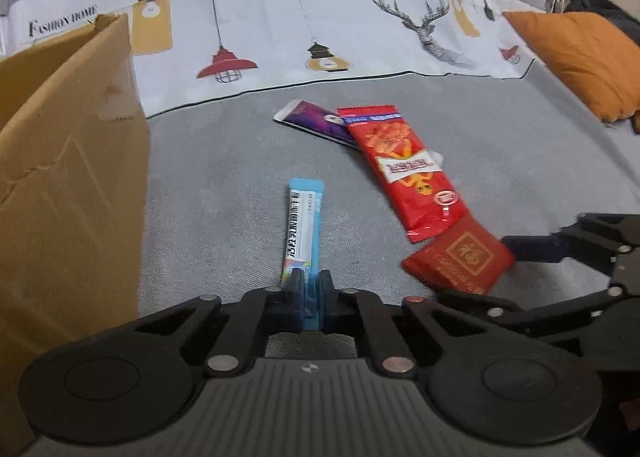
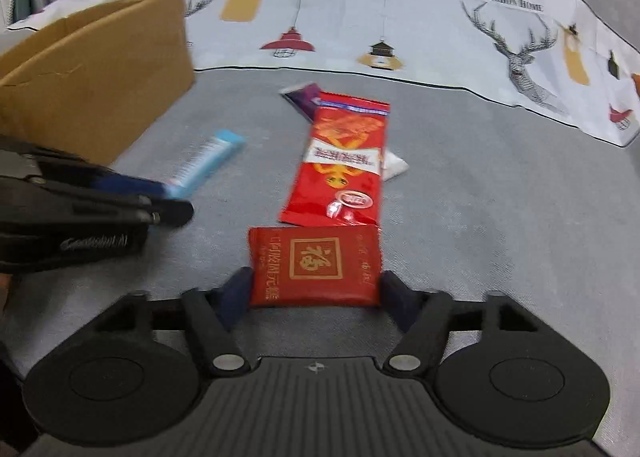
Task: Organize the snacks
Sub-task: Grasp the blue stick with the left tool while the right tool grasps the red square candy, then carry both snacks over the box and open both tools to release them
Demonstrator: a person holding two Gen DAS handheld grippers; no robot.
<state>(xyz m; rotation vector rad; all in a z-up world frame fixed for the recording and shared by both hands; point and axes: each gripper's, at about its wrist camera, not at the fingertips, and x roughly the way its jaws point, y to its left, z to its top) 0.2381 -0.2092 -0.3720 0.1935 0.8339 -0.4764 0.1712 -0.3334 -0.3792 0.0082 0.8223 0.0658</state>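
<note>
My left gripper [image 1: 311,289] is shut on the near end of a light blue stick packet [image 1: 302,229], which points away over the grey sofa seat; it also shows in the right wrist view [image 2: 208,161]. My right gripper [image 2: 316,289] is shut on a square dark red packet [image 2: 316,265] with a gold emblem, held by its two side edges; the packet shows in the left wrist view [image 1: 460,257]. A long red snack bag [image 2: 340,161] lies just beyond it, over a purple packet [image 2: 302,97]. A cardboard box [image 1: 60,161] stands at the left.
A white packet corner [image 2: 394,165] pokes out from under the red bag's right side. A printed sofa cover [image 1: 320,17] hangs on the backrest. An orange cushion [image 1: 580,57] lies at the far right. The box also shows in the right wrist view [image 2: 100,85].
</note>
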